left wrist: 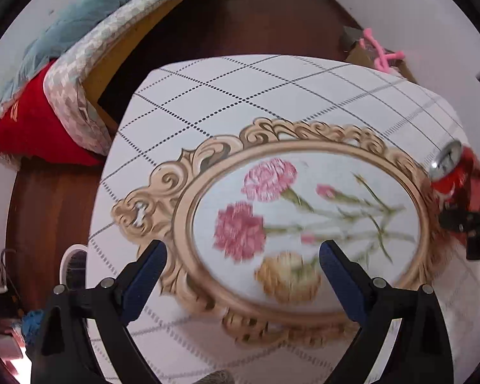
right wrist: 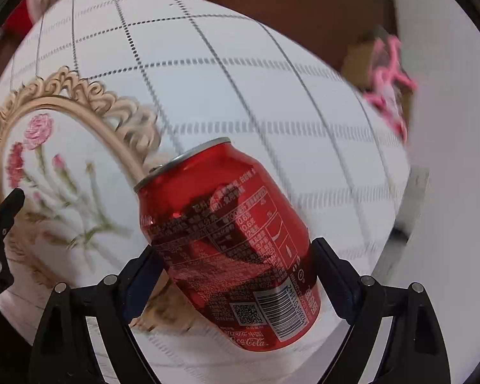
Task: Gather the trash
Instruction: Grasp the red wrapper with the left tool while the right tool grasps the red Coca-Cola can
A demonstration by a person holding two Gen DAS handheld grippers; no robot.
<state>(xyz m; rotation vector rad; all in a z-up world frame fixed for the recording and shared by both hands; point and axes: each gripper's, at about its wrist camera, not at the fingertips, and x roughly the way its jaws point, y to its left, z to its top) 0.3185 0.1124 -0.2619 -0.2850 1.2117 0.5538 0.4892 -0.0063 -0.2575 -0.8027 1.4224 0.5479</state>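
Observation:
A red Coca-Cola can (right wrist: 230,240) is clamped between the fingers of my right gripper (right wrist: 236,256), tilted to the left and held above the white tablecloth (right wrist: 240,80). The can also shows at the right edge of the left wrist view (left wrist: 457,176), with the right gripper's black body beside it. My left gripper (left wrist: 243,256) is open and empty, hovering over the printed flower medallion (left wrist: 304,224) on the cloth.
The round table (left wrist: 240,89) carries a grid-patterned cloth with a gold-framed flower print. A bed with a red blanket (left wrist: 32,128) stands at the left. A cardboard box with a pink object (left wrist: 380,51) sits by the wall behind the table. Dark wood floor surrounds it.

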